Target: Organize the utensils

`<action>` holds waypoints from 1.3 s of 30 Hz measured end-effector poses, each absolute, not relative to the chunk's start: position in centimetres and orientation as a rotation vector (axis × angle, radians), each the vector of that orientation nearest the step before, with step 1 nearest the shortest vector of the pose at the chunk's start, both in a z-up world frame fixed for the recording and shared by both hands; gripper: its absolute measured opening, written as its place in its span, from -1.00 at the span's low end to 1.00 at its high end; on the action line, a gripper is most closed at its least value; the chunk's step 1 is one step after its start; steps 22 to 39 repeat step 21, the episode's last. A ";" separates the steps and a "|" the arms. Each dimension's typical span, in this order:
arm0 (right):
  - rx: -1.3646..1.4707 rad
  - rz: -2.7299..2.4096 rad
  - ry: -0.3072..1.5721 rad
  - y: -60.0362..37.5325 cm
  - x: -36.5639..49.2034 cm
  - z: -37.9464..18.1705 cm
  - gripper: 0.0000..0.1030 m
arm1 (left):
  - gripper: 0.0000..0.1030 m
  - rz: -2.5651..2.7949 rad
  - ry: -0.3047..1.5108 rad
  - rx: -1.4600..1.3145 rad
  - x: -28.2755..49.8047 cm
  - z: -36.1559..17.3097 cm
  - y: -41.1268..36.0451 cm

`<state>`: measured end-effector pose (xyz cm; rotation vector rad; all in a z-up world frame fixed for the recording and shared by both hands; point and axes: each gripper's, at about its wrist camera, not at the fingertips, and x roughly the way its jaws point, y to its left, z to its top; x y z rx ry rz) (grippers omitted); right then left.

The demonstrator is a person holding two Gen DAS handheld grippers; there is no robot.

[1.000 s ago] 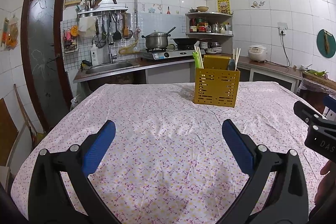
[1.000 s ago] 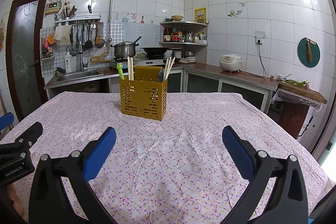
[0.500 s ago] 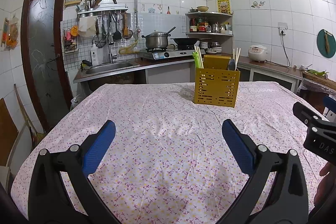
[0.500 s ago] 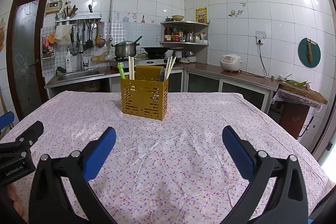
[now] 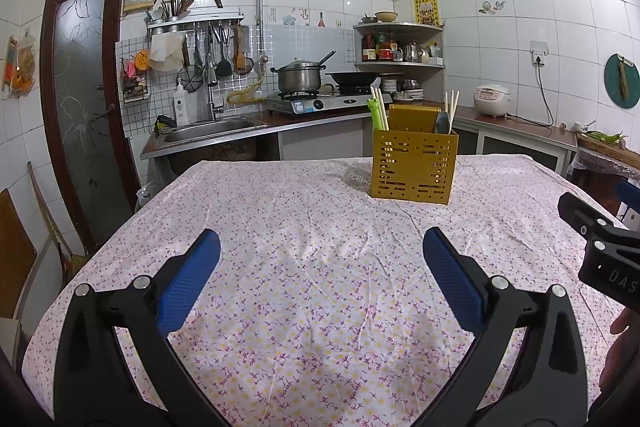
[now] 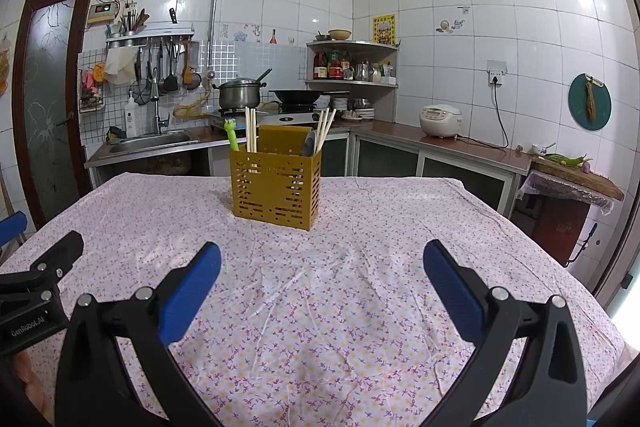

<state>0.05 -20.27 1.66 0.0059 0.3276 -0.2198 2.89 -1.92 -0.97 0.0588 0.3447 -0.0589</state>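
A yellow perforated utensil holder (image 5: 414, 169) (image 6: 276, 189) stands upright on the flowered tablecloth, far ahead of both grippers. Inside it are pale chopsticks (image 6: 251, 130), a green frog-topped utensil (image 6: 231, 135) and a grey spoon (image 5: 442, 123). My left gripper (image 5: 321, 253) hovers open over the near cloth, nothing between its blue pads. My right gripper (image 6: 322, 263) is open too and holds nothing. Each gripper shows at the edge of the other's view: the right one (image 5: 600, 247), the left one (image 6: 36, 287).
The table (image 6: 440, 219) carries a wrinkled floral cloth. Behind it run a counter with a sink (image 5: 212, 129), a stove with a pot (image 5: 300, 79) and wok, a corner shelf and a rice cooker (image 6: 440, 121). A door (image 5: 86, 107) is at left.
The right wrist view has dipped slightly, so the holder sits a little higher in it. The left view is nearly unchanged. Both grippers stay open.
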 end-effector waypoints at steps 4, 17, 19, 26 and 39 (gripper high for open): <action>0.007 -0.219 0.326 -20.5 0.1 1.7 0.92 | 0.90 -0.060 0.346 0.059 2.9 -1.0 -1.9; 0.007 -0.222 0.326 -21.0 0.2 1.8 0.92 | 0.91 -0.059 0.352 0.066 2.9 -0.9 -2.1; 0.007 -0.225 0.326 -21.1 0.2 1.8 0.92 | 0.91 -0.060 0.355 0.063 3.0 -1.0 -2.1; 0.008 -0.229 0.326 -21.3 0.3 2.0 0.92 | 0.91 -0.056 0.354 0.065 3.0 -1.0 -2.1; 0.008 -0.229 0.326 -21.3 0.3 2.0 0.92 | 0.91 -0.056 0.354 0.065 3.0 -1.0 -2.1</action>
